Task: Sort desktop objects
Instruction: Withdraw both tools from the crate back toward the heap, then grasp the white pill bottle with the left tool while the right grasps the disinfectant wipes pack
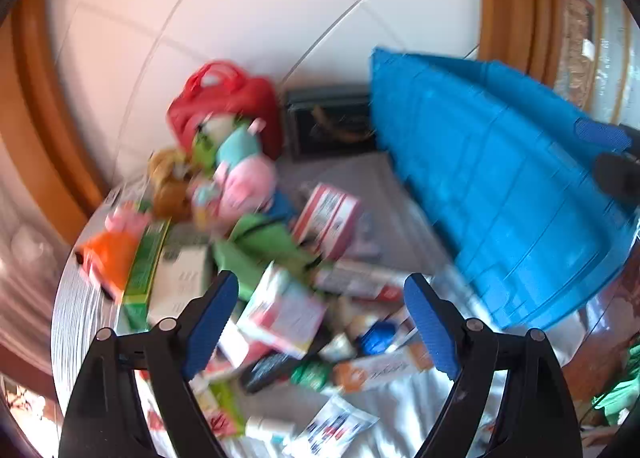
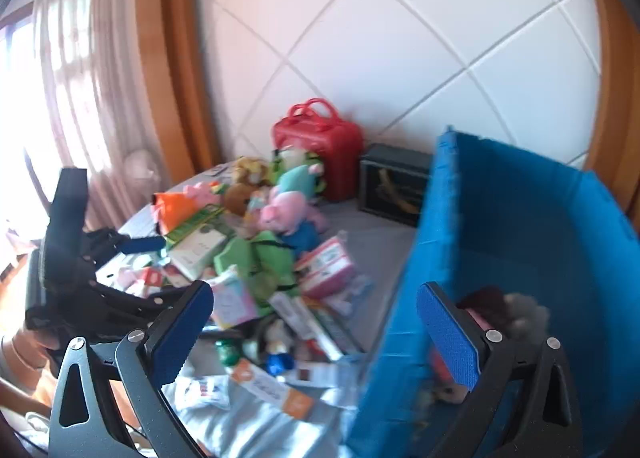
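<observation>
A pile of mixed things lies on the round table: plush toys with a pink pig, a green pouch, medicine boxes, an orange-ended tube box and sachets. A blue fabric bin stands at the right and holds a dark plush. My left gripper is open and empty above the pile; it also shows in the right wrist view. My right gripper is open and empty, straddling the bin's near wall.
A red plastic case and a dark framed box stand against the white tiled wall. A silver cloth covers the table. Curtains hang at the left.
</observation>
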The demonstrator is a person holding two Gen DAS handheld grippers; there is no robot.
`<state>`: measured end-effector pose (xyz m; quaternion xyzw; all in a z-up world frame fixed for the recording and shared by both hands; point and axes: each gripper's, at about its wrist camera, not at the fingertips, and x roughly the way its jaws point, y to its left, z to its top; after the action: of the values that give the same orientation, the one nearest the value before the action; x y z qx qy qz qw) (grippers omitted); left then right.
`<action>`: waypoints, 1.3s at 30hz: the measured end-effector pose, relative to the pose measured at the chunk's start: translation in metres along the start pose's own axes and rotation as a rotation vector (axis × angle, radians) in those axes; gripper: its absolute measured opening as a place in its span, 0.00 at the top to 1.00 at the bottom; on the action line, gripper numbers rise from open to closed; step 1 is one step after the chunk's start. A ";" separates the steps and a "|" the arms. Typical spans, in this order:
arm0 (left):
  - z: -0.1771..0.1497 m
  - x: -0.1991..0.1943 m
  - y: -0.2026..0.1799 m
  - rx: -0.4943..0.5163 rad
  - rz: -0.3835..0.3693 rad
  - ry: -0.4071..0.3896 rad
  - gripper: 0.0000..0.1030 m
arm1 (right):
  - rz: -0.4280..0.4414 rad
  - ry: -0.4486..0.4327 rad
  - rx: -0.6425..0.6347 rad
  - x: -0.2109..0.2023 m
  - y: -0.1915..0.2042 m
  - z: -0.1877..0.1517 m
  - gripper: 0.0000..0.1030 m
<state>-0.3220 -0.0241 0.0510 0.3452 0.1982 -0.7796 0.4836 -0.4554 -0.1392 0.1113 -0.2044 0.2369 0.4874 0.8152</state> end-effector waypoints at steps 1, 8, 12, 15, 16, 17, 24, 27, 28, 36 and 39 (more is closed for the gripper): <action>-0.014 0.007 0.011 -0.016 0.017 0.032 0.17 | 0.022 0.009 -0.002 0.008 0.008 -0.003 0.00; -0.118 0.065 0.062 -0.093 0.096 0.233 0.17 | 0.120 0.172 0.034 0.085 0.059 -0.050 0.00; -0.166 0.091 0.071 -0.097 0.051 0.315 0.17 | 0.098 0.311 0.092 0.125 0.065 -0.096 0.00; -0.186 0.108 0.070 -0.076 0.020 0.360 0.17 | 0.073 0.384 0.147 0.144 0.059 -0.126 0.00; -0.191 0.114 0.070 -0.067 0.025 0.376 0.17 | 0.047 0.403 0.160 0.149 0.057 -0.134 0.00; -0.195 0.120 0.070 -0.059 0.027 0.390 0.17 | 0.013 0.420 0.165 0.155 0.056 -0.142 0.00; -0.213 0.131 0.072 -0.040 -0.009 0.389 0.44 | 0.054 0.560 0.132 0.174 0.078 -0.177 0.00; -0.215 0.119 0.072 -0.030 -0.009 0.363 0.44 | 0.101 0.616 0.081 0.187 0.102 -0.194 0.00; -0.217 0.115 0.072 -0.027 -0.008 0.360 0.44 | 0.112 0.625 0.067 0.191 0.110 -0.199 0.00; -0.227 0.105 0.074 -0.008 -0.024 0.355 0.44 | 0.158 0.630 0.048 0.224 0.141 -0.216 0.01; -0.226 0.103 0.073 -0.016 -0.032 0.355 0.44 | 0.099 0.599 -0.036 0.224 0.150 -0.218 0.29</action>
<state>-0.2092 0.0243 -0.1770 0.4703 0.2923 -0.7124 0.4312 -0.5375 -0.0392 -0.2106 -0.3416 0.4676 0.4489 0.6805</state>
